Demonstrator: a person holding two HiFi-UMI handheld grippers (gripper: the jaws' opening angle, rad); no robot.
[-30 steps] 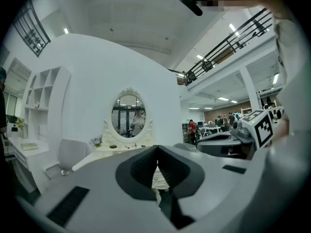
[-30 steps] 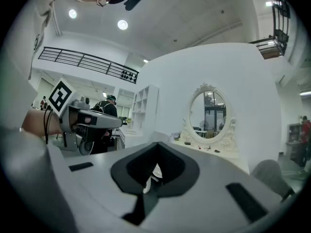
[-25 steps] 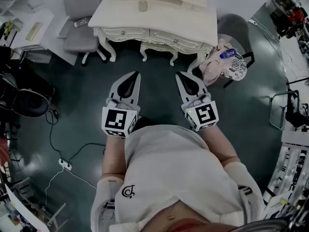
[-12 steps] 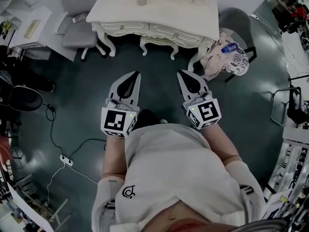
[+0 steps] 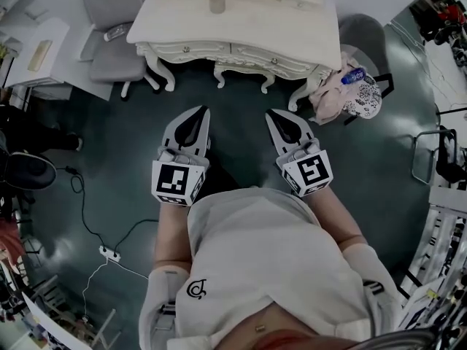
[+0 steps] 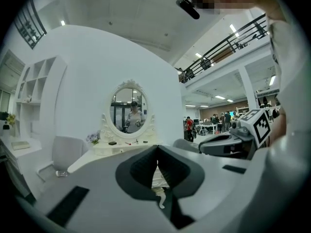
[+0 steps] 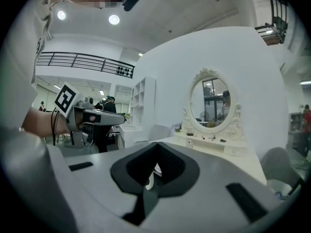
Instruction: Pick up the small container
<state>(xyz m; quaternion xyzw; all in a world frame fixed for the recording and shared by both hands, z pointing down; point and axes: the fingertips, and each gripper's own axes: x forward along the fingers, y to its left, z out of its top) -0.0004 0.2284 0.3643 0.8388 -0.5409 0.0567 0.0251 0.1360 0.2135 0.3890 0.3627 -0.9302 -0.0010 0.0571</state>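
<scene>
The small container [image 5: 216, 4], a pale beige cylinder, stands on the white dressing table [image 5: 292, 28] at the top of the head view. Both grippers are held side by side over the dark floor, well short of the table and pointing toward it. My left gripper [image 5: 203, 110] is shut with nothing between its jaws, which meet in the left gripper view [image 6: 156, 152]. My right gripper [image 5: 269, 113] is also shut and empty [image 7: 156, 147]. The person's torso fills the lower part of the head view.
An oval mirror [image 6: 130, 111] stands at the table's back among small items. A grey chair [image 5: 109, 39] sits left of the table. Another chair [image 5: 349, 93] with clothes and a bottle is at its right. A power strip [image 5: 109, 253] and cable lie on the floor.
The head view has shifted a little, so the table and chairs have slid slightly in the frame. Both grippers stay shut and side by side, almost unmoved.
</scene>
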